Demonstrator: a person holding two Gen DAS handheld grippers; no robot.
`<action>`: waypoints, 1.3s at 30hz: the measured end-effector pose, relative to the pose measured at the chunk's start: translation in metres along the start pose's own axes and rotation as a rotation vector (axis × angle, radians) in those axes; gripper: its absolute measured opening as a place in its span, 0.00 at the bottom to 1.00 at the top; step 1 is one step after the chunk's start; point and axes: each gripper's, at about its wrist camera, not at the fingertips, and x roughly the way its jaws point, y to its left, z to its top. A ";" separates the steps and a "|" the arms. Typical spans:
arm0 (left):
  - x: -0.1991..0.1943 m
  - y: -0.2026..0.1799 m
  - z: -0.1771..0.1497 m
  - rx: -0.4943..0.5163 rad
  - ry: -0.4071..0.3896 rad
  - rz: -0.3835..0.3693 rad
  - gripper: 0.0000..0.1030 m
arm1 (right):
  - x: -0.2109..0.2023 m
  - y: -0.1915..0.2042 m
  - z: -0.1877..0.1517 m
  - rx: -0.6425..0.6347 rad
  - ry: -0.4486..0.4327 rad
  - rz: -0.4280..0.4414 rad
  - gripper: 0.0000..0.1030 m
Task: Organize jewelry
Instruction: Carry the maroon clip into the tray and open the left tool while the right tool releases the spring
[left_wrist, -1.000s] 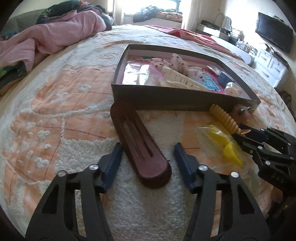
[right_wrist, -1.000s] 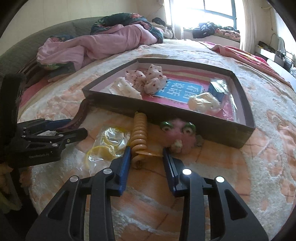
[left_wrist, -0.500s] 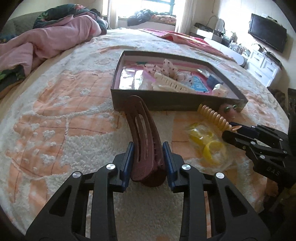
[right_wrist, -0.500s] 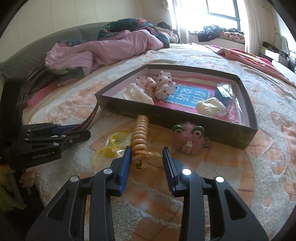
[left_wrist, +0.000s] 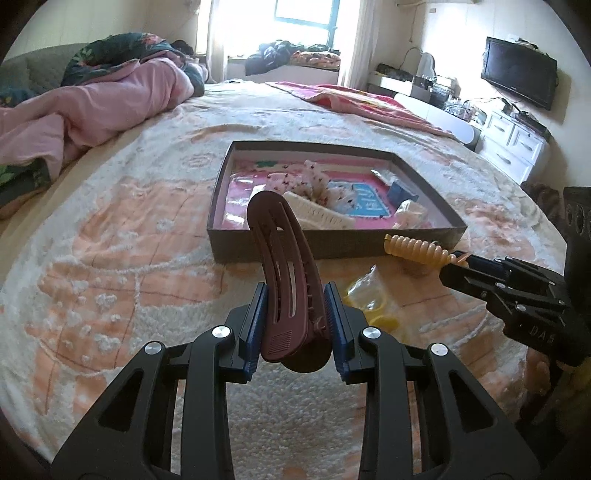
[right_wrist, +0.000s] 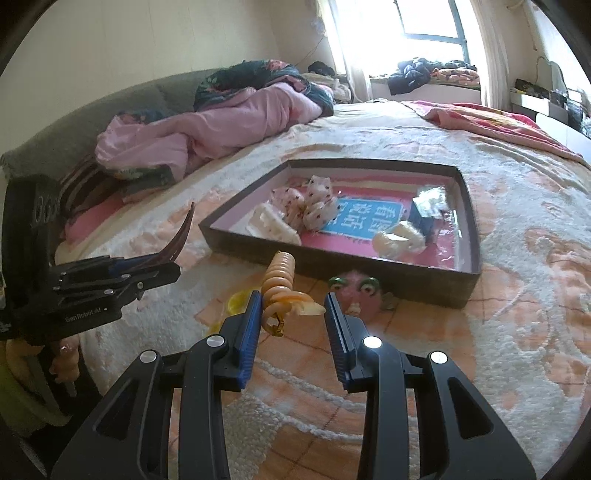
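The long, curved, dark maroon plastic hair clip (left_wrist: 284, 266) is clamped at its hinge end between the blue pads of the left gripper (left_wrist: 294, 325), whose jaws are clenched on it; its long axis runs away from the jaws toward 12 o'clock, and its free tip arcs up over the near wall of the shallow dark-grey cardboard box (left_wrist: 332, 245). That box lies straight ahead of the clip at 12 o'clock, so the coming move looks like a short carry forward and a release over the pink lining. The left gripper is the nearer one for this clip. At 3 o'clock in the left view, the right gripper (right_wrist: 293, 325) has the ribbed, pale orange spiral hair clip (right_wrist: 281, 278) between its jaws, but they stand apart around it and a firm grip cannot be confirmed. A clear bag of yellow rings (left_wrist: 369, 299) lies on the cream and peach bedspread (left_wrist: 110, 266) between the two grippers.
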 end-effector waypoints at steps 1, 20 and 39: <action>0.000 -0.001 0.001 0.002 -0.002 -0.001 0.23 | -0.002 -0.001 0.000 0.005 -0.003 0.000 0.32; 0.014 -0.044 0.037 0.068 -0.039 -0.066 0.23 | -0.041 -0.039 0.025 0.086 -0.122 -0.072 0.32; 0.055 -0.070 0.072 0.092 -0.038 -0.084 0.23 | -0.039 -0.079 0.057 0.122 -0.172 -0.163 0.32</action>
